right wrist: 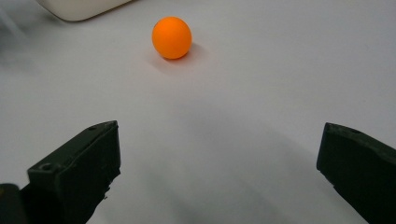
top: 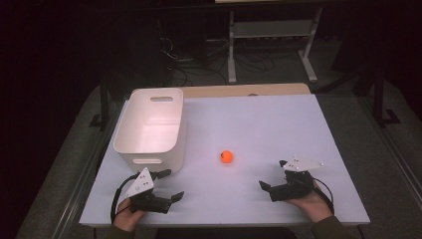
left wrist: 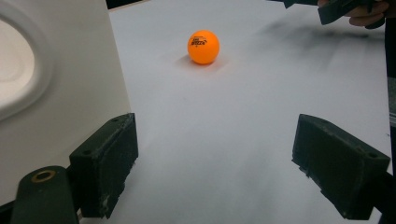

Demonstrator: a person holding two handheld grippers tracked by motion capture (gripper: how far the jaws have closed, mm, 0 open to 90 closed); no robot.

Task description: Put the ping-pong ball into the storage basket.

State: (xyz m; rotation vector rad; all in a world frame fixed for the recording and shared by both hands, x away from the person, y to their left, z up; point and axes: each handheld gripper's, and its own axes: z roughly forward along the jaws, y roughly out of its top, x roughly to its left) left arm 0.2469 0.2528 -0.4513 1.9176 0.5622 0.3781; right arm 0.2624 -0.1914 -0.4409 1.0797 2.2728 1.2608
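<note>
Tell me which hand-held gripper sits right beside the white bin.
The left hand-held gripper: it sits at the white bin's near corner, while the right hand-held gripper lies across the table beyond the orange ball.

Both hands sit low at the near edge of the high view, each wrapped around the back of its tool, with the left gripper (top: 166,185) angled inward to the right and the right gripper (top: 274,174) angled inward to the left, so the two point toward each other, well apart. The left gripper's jaws stand wide apart with nothing between them, its grey plate tilted up on top. The right gripper's jaws gape just as wide and empty, the hand cupped beneath it.
</note>
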